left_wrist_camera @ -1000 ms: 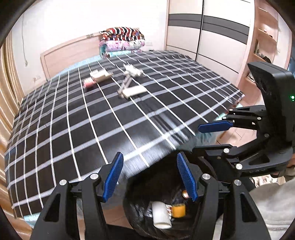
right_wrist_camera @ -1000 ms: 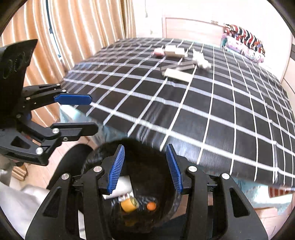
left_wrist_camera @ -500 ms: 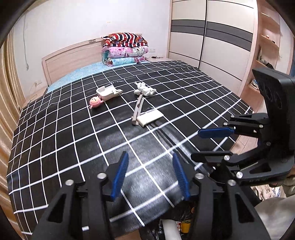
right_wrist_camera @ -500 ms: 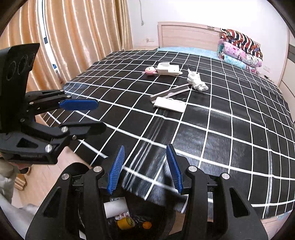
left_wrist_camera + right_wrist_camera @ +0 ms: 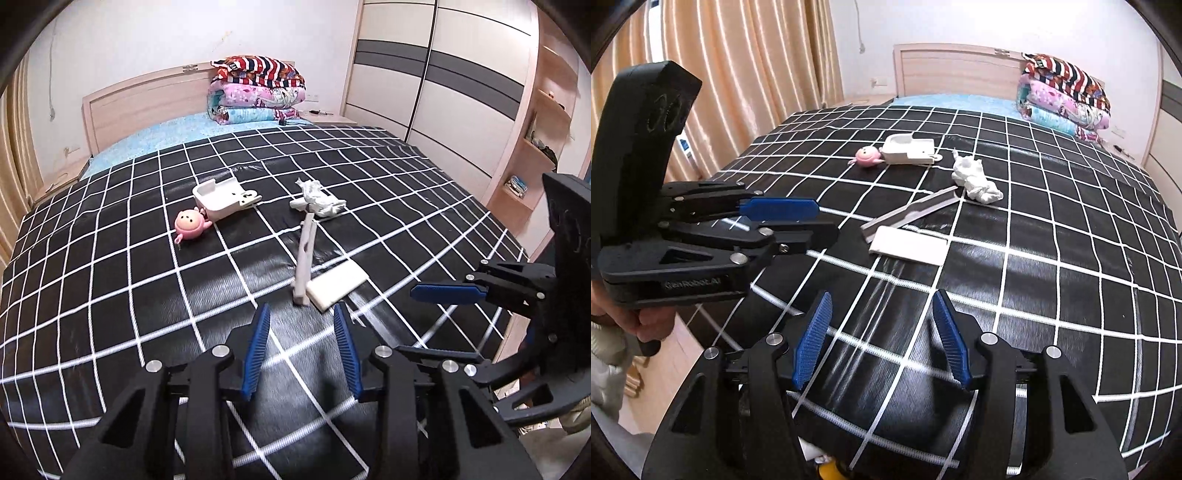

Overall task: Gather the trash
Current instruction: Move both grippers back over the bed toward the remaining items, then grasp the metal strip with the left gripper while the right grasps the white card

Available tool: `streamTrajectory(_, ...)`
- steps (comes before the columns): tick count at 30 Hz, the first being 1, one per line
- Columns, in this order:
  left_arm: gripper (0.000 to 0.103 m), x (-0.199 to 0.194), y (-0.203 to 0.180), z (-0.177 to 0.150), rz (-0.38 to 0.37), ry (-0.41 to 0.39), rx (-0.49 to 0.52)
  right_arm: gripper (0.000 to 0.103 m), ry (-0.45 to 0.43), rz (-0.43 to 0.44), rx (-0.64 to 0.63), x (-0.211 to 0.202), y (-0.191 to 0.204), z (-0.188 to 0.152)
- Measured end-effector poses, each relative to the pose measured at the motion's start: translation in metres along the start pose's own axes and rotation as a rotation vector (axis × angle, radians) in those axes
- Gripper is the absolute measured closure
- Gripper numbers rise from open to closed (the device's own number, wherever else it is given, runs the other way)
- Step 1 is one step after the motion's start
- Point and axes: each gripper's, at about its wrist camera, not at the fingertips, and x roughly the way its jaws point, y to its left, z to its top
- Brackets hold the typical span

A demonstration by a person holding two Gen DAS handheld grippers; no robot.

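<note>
Over a black checked bedspread (image 5: 110, 295): left gripper (image 5: 301, 354) closing on nothing, right gripper (image 5: 882, 339) opening, likewise empty. At twelve o'clock from the left gripper, a white flat block (image 5: 338, 282) touching a pale strip (image 5: 304, 264); beyond, crumpled tissue (image 5: 317, 201); toward eleven o'clock, white plastic holder (image 5: 219, 197) beside pink toy (image 5: 190, 225).

Even indoor brightness — glare streaks on the bedspread (image 5: 886, 302), fisheye-dark corners.

Right gripper (image 5: 882, 338) jaws opening, empty, over checked bedspread (image 5: 1052, 236), white slab (image 5: 908, 249) ahead
</note>
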Motion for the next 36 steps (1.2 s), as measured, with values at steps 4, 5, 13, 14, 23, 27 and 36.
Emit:
streamTrajectory(4, 0.074, 0.016, 0.005, 0.007, -0.016, 0.019, -0.004, 0.047, 0.005, 0.000, 0.004, 0.008, -0.003, 0.006)
streamTrajectory(5, 0.075, 0.019, 0.006, 0.008, -0.016, 0.023, -0.005, 0.047, 0.008, -0.005, 0.005, 0.010, -0.004, 0.007)
streamTrajectory(13, 0.095, 0.037, 0.005, 0.013, -0.039, 0.050, 0.018, 0.047, 0.016, -0.001, 0.025, 0.018, -0.012, 0.011)
streamTrajectory(14, 0.095, 0.038, 0.005, 0.014, -0.039, 0.050, 0.022, 0.047, 0.016, -0.002, 0.025, 0.019, -0.012, 0.012)
streamTrajectory(23, 0.100, 0.033, 0.009, 0.015, -0.005, 0.031, 0.014, 0.047, 0.019, -0.014, 0.031, 0.024, -0.013, 0.019)
streamTrajectory(27, 0.100, 0.029, 0.010, 0.012, 0.019, 0.028, 0.023, 0.047, 0.018, -0.031, 0.037, 0.029, -0.011, 0.024)
streamTrajectory(36, 0.100, 0.017, 0.016, 0.003, 0.053, 0.017, 0.011, 0.047, 0.020, -0.101, 0.071, 0.037, -0.013, 0.031)
